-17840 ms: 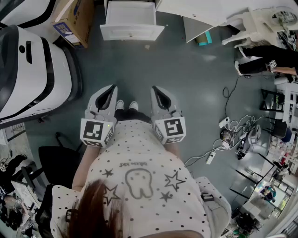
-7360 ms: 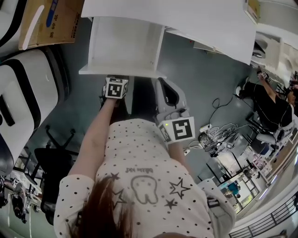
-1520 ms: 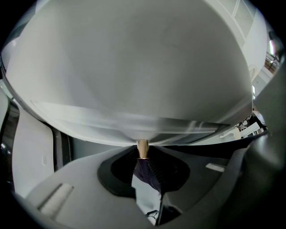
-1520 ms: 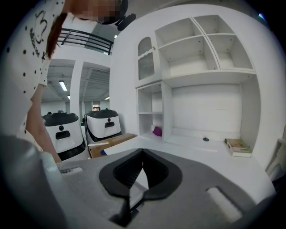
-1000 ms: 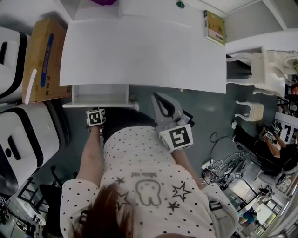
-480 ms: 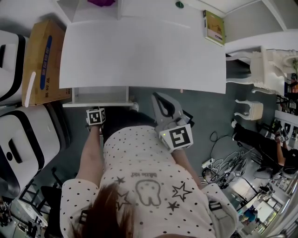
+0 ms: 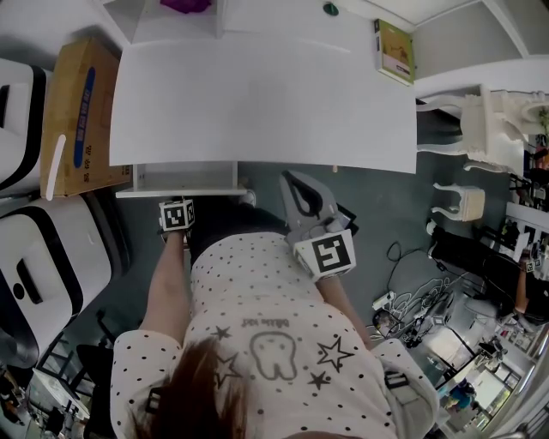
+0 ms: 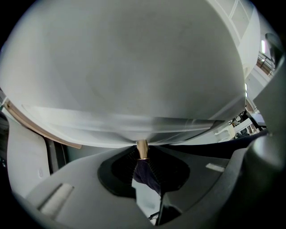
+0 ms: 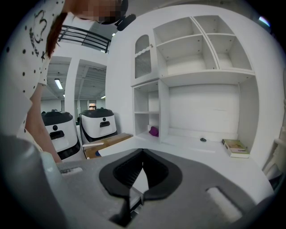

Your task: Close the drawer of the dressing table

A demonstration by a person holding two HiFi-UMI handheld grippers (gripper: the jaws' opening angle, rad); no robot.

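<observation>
The white dressing table fills the upper head view. Its drawer sticks out a short way under the table top's left front edge. My left gripper points steeply down at the drawer front and is shut on the drawer's knob, whose brass stem shows between the jaws. In the head view only that gripper's marker cube shows, right at the drawer front. My right gripper hovers in front of the table's middle, shut on nothing, and faces the table's shelves.
A cardboard box stands left of the table, with white and black machines below it. On the table lie a book and a small dark object. A white chair and floor cables are at the right.
The strip of drawer showing under the table top looks slightly narrower than a second ago. Both grippers stay about where they were.
</observation>
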